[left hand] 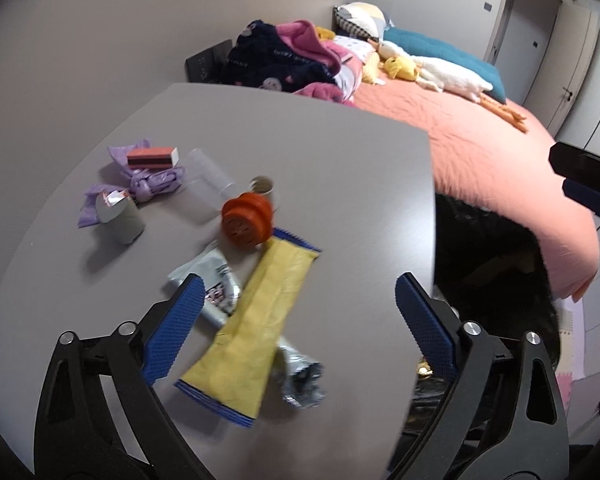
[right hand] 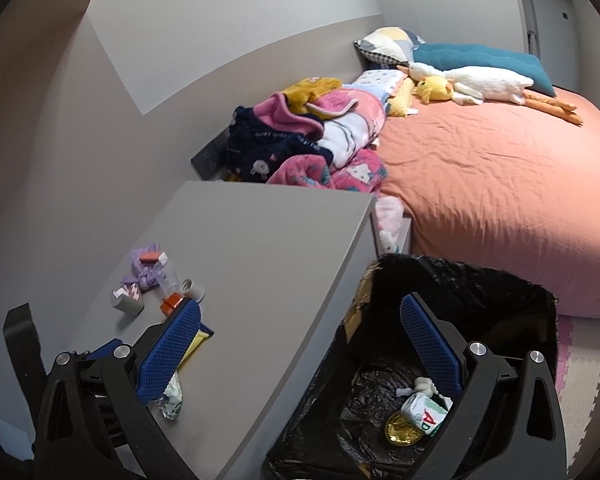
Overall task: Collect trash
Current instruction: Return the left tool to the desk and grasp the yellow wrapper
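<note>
left gripper jaws wide, empty, above yellow wrapper on grey table. right gripper jaws wide, empty, at the bin bag.

Grey table: yellow wrapper near edge, lying over silver foil wrappers. Orange cap mid. Far left: purple bag w/ small orange box on top, clear cup, grey roll, maybe a 2nd small roll – blurred. Bed right of table: blankets, pillows, plush toys.
</note>
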`<state>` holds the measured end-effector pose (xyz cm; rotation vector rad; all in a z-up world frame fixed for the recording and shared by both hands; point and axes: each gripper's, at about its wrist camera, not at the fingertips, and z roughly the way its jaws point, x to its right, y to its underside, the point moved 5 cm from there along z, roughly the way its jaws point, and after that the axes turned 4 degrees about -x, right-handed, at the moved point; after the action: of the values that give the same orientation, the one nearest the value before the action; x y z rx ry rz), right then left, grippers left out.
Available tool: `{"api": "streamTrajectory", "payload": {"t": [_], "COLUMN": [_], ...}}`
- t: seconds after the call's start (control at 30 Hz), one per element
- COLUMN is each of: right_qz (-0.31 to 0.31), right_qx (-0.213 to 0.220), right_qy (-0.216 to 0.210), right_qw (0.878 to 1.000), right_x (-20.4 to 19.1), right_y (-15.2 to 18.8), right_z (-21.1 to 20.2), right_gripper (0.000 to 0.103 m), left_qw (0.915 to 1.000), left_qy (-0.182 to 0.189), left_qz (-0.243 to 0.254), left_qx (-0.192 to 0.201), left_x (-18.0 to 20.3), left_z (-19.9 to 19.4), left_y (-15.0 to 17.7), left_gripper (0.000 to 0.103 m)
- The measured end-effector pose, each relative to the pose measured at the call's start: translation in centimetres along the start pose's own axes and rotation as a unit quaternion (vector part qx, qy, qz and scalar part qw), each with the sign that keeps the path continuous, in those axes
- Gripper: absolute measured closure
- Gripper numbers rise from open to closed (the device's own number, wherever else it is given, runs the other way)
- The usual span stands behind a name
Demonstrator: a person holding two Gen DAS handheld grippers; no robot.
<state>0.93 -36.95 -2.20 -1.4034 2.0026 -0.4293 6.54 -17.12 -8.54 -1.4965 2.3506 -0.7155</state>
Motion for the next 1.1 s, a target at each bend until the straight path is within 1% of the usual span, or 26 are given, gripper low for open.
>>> {"api": "streamTrajectory", "payload": {"t": [0.2, 0.27, 0.33, 0.4, 0.5, 0.57, 0.63, 0.83, 1.1], "right_qz": [-0.008, -0.013, -0.016, -0.017, -0.023, -0.026, -0.029, -0.039, -0.064], "right_qx": [-0.012, -0.016, -0.021, -0.026, -0.033, -0.036, -0.041, -0.056, -0.076], "right_qy": [-0.004, -0.003, -0.005, -0.005, -0.004, -0.003, -0.003, -0.006, -0.024], "right_qw": [1.000, 1.000, 1.000, 0.999, 0.999, 0.999, 0.999, 0.998, 0.995], "right_x": [-1.6, -2.1, -2.5, -2.7, -3.1, -3.3, -3.6, -4.4, -6.8], "right_y": [0.7, 1.0, 1.1, 1.2, 1.4, 1.5, 1.7, 2.3, 3.0], "right_z": [1.2, 1.6, 1.9, 2.3, 2.8, 3.1, 3.4, 4.5, 6.0], "right_gripper": [0.003, 0.003, 0.003, 0.003, 0.003, 0.003, 0.003, 0.003, 0.003], "left_qw": [0.9997, 0.9996, 0.9995, 0.9992, 0.9987, 0.9986, 0.9987, 0.9986, 0.9986], "left_qy": [-0.002, -0.001, -0.008, -0.009, -0.005, 0.001, 0.009, 0.032, 0.031], "left_qz": [-0.009, -0.005, 0.001, 0.005, 0.004, 0.002, 0.000, -0.023, -0.040], "left_qx": [-0.021, -0.028, -0.032, -0.038, -0.051, -0.053, -0.051, -0.036, -0.019], "left_x": [-1.3, -1.5, -1.6, -1.7, -1.9, -2.0, -2.1, -2.9, -4.3], "left_z": [1.6, 2.2, 2.6, 3.2, 4.1, 4.4, 4.4, 3.7, 1.8], "left_y": [0.4, 0.5, 0.5, 0.7, 1.0, 1.1, 1.3, 1.3, 1.8], "left_gripper": [0.022, 0.028, 0.029, 0.034, 0.045, 0.054, 0.060, 0.074, 0.077]}}
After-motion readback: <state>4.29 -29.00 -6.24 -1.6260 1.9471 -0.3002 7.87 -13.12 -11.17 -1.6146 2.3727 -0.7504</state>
